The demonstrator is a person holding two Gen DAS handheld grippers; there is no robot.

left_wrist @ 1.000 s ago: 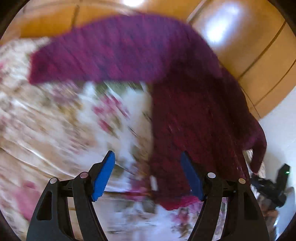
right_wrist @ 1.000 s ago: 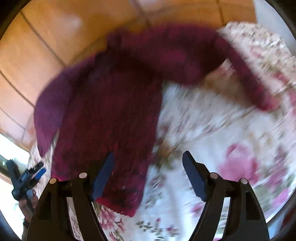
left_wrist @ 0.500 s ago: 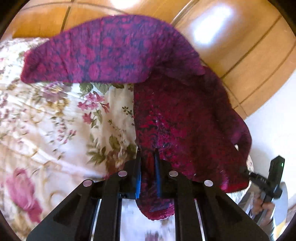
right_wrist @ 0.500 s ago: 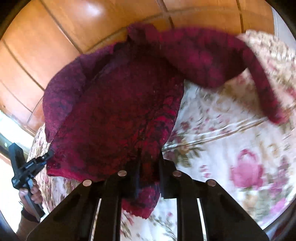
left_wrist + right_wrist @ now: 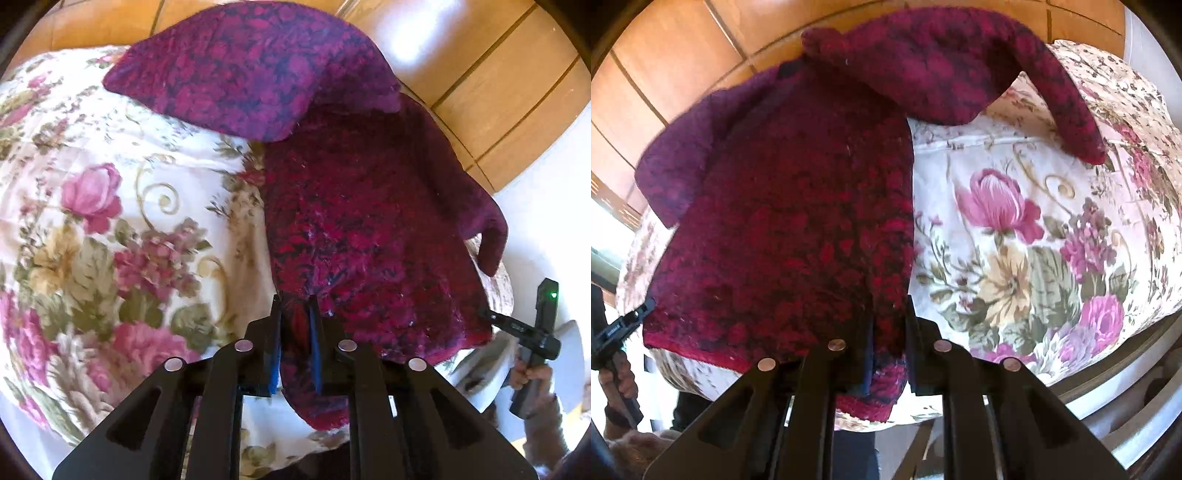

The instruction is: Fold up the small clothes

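A small dark red knitted sweater (image 5: 362, 221) lies on a floral tablecloth (image 5: 110, 221), one sleeve spread to the left. My left gripper (image 5: 295, 314) is shut on the sweater's near hem at its left side. In the right wrist view the sweater (image 5: 798, 206) lies with a sleeve reaching right. My right gripper (image 5: 890, 314) is shut on the hem at its right side. The pinched cloth bulges between the fingers in both views.
The floral cloth (image 5: 1034, 240) covers a round table whose edge drops off close to the grippers. A wooden panelled wall (image 5: 498, 81) stands behind. A hand holds another black gripper tool at the right of the left wrist view (image 5: 532, 339) and at the left of the right wrist view (image 5: 613, 332).
One second ago both grippers were open over the hem. They closed on the sweater's hem and now hold it, and the views have shifted closer to the cloth.
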